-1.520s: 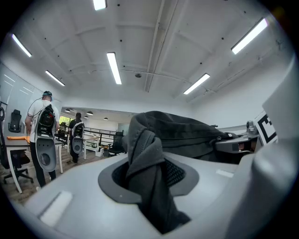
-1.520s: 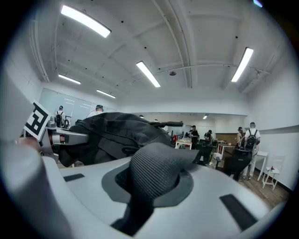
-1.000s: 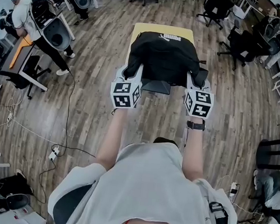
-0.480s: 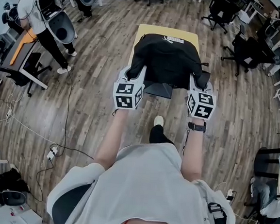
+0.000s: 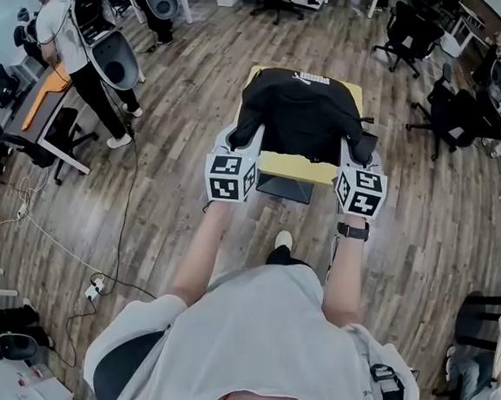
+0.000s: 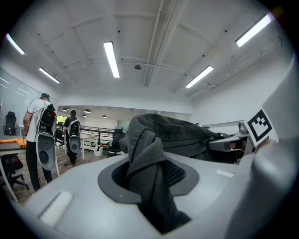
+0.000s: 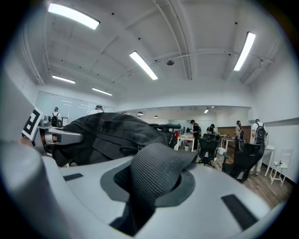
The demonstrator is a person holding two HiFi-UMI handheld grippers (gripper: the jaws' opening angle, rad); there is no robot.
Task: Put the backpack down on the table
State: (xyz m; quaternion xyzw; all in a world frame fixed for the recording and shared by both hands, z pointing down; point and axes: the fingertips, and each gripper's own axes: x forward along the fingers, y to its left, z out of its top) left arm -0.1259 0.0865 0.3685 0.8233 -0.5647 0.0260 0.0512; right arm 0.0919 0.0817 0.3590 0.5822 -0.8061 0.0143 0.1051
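Floor (image 5: pixel 178 136) of brown wood planks is filling most of the head view, w/ black office chairs (image 5: pixel 454 117) standing round the edges & a person in a white top (image 5: pixel 65 26) standing far left. Small rectangular table (image 5: pixel 297 167) w/ a yellow top is sitting dead centre in front of you. Black fabric backpack (image 5: pixel 300 112) is lying on that top, covering the far part; only a yellow strip nearest you is showing bare. You're holding both grippers out roughly level at the table's near edge, one at each near corner of the backpack. Your left gripper (image 5: pixel 241 137) is clenching a dark grey padded shoulder strap (image 6: pixel 149 177): it's running up btwn the jaws & on to the backpack's bulk (image 6: pixel 182 135) beyond. Your right gripper (image 5: pixel 360 150) is opening its jaws, yet the black mesh-backed strap (image 7: pixel 156 179) is sitting wedged btwn them, pads pressing on it, w/ the backpack (image 7: pixel 110 133) rising just behind, to the left in that gripper's view.
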